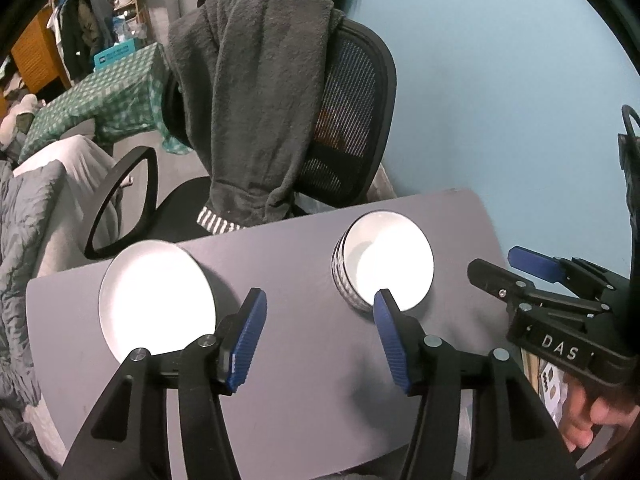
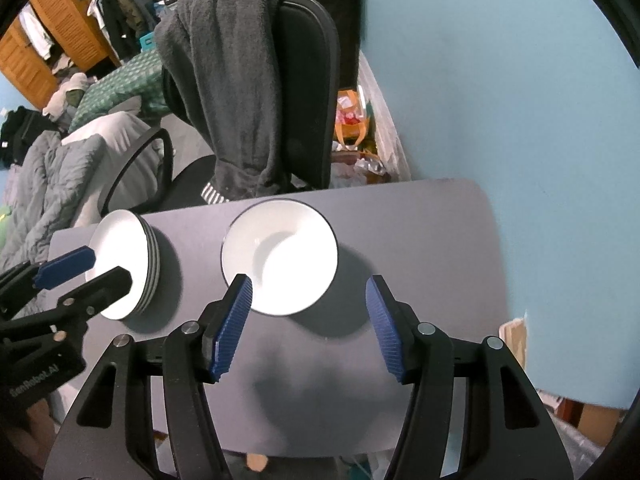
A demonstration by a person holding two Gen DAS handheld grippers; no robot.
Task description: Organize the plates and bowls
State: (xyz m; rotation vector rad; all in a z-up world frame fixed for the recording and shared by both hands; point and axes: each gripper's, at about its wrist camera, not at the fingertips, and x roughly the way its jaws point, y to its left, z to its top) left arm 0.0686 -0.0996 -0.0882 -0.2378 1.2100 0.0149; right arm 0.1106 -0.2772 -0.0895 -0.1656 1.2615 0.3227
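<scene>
A white plate stack (image 1: 154, 300) sits on the left of the small grey table (image 1: 304, 360). A white bowl stack with striped sides (image 1: 386, 260) sits to its right. In the right wrist view the plates (image 2: 124, 264) are at the left and the bowls (image 2: 280, 256) in the middle. My left gripper (image 1: 320, 304) is open and empty above the table between the two stacks. My right gripper (image 2: 308, 292) is open and empty just in front of the bowls, and also shows in the left wrist view (image 1: 516, 268).
A black office chair (image 1: 348, 120) with a dark grey towel (image 1: 256, 100) over its back stands behind the table. A blue wall (image 2: 500, 100) is on the right. A bed with grey bedding (image 1: 28, 220) lies to the left. Bags and boxes (image 2: 352, 120) sit by the wall.
</scene>
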